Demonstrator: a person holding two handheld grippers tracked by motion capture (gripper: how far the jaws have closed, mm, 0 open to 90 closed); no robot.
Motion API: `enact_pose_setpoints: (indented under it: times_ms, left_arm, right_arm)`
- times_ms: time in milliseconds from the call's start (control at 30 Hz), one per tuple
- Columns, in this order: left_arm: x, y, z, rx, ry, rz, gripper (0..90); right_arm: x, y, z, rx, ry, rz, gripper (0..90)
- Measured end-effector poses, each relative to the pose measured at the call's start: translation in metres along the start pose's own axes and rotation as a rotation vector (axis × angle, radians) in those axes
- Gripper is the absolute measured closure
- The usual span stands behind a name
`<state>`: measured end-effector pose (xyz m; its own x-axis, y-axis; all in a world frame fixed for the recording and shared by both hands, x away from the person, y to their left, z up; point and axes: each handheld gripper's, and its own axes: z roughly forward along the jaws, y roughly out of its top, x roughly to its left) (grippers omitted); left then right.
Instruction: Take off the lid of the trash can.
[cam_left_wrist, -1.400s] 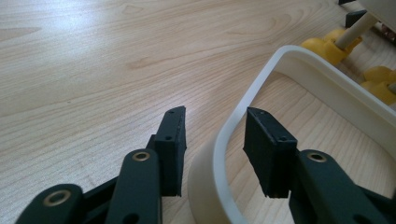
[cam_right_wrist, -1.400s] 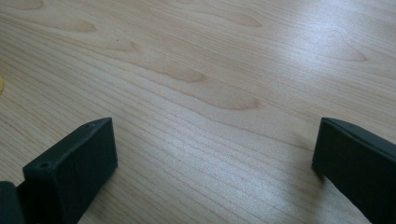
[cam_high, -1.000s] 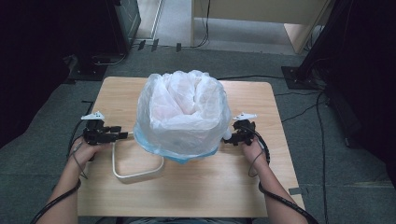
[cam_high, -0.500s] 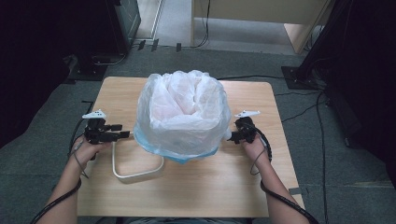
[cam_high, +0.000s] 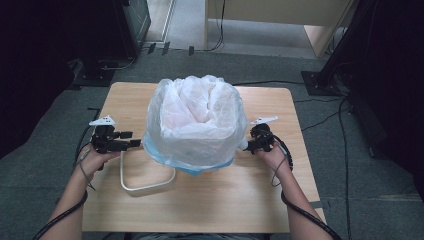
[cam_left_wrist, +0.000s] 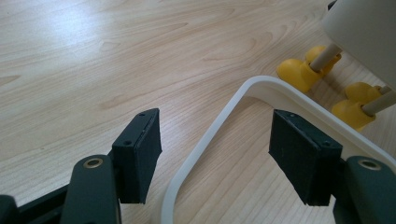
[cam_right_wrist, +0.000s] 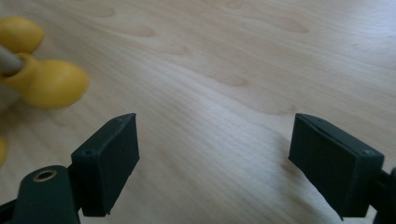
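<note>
Light wood table (cam_high: 210, 200) sits on grey carpet. Both hands are low at 9 and 3 o'clock: left gripper (cam_left_wrist: 215, 158) has just been opening, jaws straddling the white handle (cam_left_wrist: 205, 140) without pinching; right gripper (cam_right_wrist: 212, 163) is open on nothing. Between them, the bag-lined bin (cam_high: 195, 120) on yellow feet (cam_left_wrist: 299, 72).

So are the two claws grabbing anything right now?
Left claw: open, just been opening; the curved white plastic loop passes between its jaws, not pinched.
Right claw: open, holding nothing.
</note>
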<state>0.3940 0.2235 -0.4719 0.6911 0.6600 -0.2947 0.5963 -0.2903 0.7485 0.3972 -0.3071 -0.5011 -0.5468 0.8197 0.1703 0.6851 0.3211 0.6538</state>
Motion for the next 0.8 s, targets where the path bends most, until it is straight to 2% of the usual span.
enact_pose_setpoints:
  times_ms: [67, 233, 500, 533, 700, 800]
  left_arm:
    - [-0.001, 0.001, 0.0, 0.007, -0.001, 0.006, 33.2]
    - [-0.006, 0.004, 0.001, 0.021, 0.005, 0.012, 32.6]
    - [-0.014, 0.01, 0.0, 0.015, -0.005, 0.029, 32.3]
    - [-0.016, 0.011, 0.0, 0.014, -0.009, 0.033, 32.3]
    - [-0.022, 0.014, 0.002, 0.027, -0.01, 0.051, 31.8]
    - [-0.024, 0.015, 0.003, 0.031, -0.013, 0.057, 31.7]
  right_arm:
    - [0.0, 0.001, -0.003, 0.0, 0.02, -0.008, 15.3]
    - [-0.005, 0.004, -0.013, -0.036, 0.07, 0.051, 16.0]
    - [-0.006, 0.006, -0.023, -0.07, 0.081, 0.049, 18.2]
    - [-0.005, 0.007, -0.024, -0.07, 0.083, 0.053, 20.7]
    - [-0.002, 0.009, -0.029, -0.088, 0.082, 0.005, 21.9]
    - [0.0, 0.01, -0.031, -0.096, 0.082, -0.007, 23.3]
